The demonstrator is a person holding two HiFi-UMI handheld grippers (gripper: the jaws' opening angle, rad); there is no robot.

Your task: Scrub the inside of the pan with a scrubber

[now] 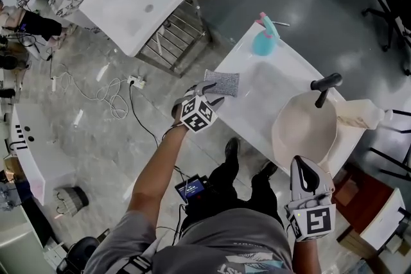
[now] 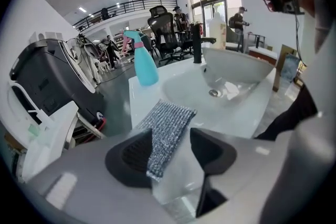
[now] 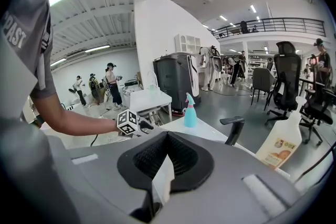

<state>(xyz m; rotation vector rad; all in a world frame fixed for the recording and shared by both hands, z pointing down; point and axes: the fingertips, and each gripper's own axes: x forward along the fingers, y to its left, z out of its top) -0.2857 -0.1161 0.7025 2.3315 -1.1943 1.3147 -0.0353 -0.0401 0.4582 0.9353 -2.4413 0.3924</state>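
Grey-shelled left gripper [image 1: 215, 92] in hand, reaches steeply down over the left edge of the white tabletop [image 1: 257, 112] toward the flat, rectangular, grey woven scrubber [image 1: 221, 83] laid there. Holds those jaws wide apart, straddling the scrubber's near end without pinching it. Shows it, in the left gripper view, running up between the pads and lying closer to the left one. Looks set for a pick-up, judging by that straddle: needs the scrubber in hand before any scrubbing.

Has the round cream pan [image 1: 305, 128] with its black handle well apart from all this, at the tabletop's right end, inside facing up and untouched. Rests the right gripper [image 1: 302, 163] just short of the pan's near rim, jaws closed together on nothing, probably waiting to steady the pan.

Stretches the left forearm forward with the wrist bent downward; tucks the right forearm close, pointing gently down. Ignores the blue spray bottle [image 1: 264, 36] at the far edge.
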